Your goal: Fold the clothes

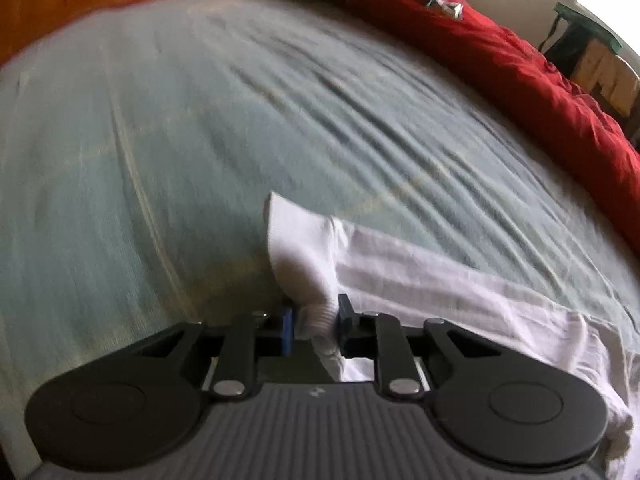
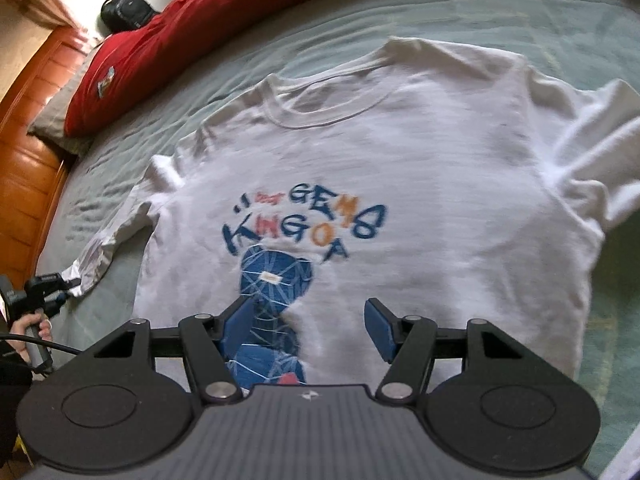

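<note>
Print: white T-shirt [image 2: 400, 168] has blue and orange lettering, looks like "GEMS" over "KINGOA" but it's blurry so don't quote me, with a blue cracked-pattern figure [image 2: 276, 280] under it.
Surface: a bed with a pale green sheet [image 1: 180, 140], pretty wrinkled.
Room: red duvet [image 2: 208, 20] bunched along the top of the right wrist view, orange wooden panelling [image 2: 28, 160] on the left edge, a black bag [image 2: 124, 10] in the upper left.
Shirt spot: flat and face up, filling the middle of the right wrist view, collar toward the top.
Left gripper [image 1: 316, 328]: jaws narrow, pinching the ribbed sleeve cuff [image 1: 304, 256] bottom centre of its own view; the person's hand [image 2: 32, 328] on its handle shows at the lower left edge of the right wrist view.
Right gripper [image 2: 308, 328]: jaws wide, nothing in them, hanging over the printed chest at bottom centre.
</note>
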`<state>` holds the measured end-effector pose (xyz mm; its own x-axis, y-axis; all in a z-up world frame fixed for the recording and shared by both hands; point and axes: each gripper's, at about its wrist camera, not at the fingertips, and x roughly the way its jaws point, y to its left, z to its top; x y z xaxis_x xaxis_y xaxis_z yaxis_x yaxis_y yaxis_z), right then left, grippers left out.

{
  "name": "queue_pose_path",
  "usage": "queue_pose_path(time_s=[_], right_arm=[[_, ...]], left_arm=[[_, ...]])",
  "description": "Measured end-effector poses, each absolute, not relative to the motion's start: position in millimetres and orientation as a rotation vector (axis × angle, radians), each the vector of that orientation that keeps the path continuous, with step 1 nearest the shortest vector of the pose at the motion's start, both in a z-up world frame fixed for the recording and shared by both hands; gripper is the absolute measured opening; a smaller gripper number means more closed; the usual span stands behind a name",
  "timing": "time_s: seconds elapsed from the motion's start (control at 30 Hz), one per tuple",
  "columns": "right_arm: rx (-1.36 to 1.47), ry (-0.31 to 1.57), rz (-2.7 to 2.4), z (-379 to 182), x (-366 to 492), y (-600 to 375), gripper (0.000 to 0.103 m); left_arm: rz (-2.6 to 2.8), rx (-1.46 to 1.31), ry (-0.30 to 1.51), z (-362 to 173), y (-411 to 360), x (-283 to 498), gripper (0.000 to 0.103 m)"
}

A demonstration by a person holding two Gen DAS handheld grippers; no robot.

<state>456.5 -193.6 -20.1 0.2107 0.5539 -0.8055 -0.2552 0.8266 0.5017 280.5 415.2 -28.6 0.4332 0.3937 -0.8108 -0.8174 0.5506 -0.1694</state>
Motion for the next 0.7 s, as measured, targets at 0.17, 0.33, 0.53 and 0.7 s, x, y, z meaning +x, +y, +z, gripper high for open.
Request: queue_pose_path(time_s=[0.17,0.33,0.53,0.7], right_arm=[[0.263,1.236,0.588,-18.0,455.8,-184.4,0.067],[0.262,1.237,0.573,-19.4,452.7,-181.5,0.067],[0.153,1.178,0.603,-10.8,447.5,-151.5,0.068],[0.051,1.115,0.781,-11.8,432.5,-77.2,0.068]], left_arm=[[0.826,-0.541,0.790,-14.0,437.7,287.0,0.027],[0.956,-0.413,0.825,-2.8,444.3,290.7,0.035],[0.700,-0.393,0.772,18.0,386.3,313.2,0.043],[0.332,-0.477,0.851,-14.2,330.5,358.3,0.044]])
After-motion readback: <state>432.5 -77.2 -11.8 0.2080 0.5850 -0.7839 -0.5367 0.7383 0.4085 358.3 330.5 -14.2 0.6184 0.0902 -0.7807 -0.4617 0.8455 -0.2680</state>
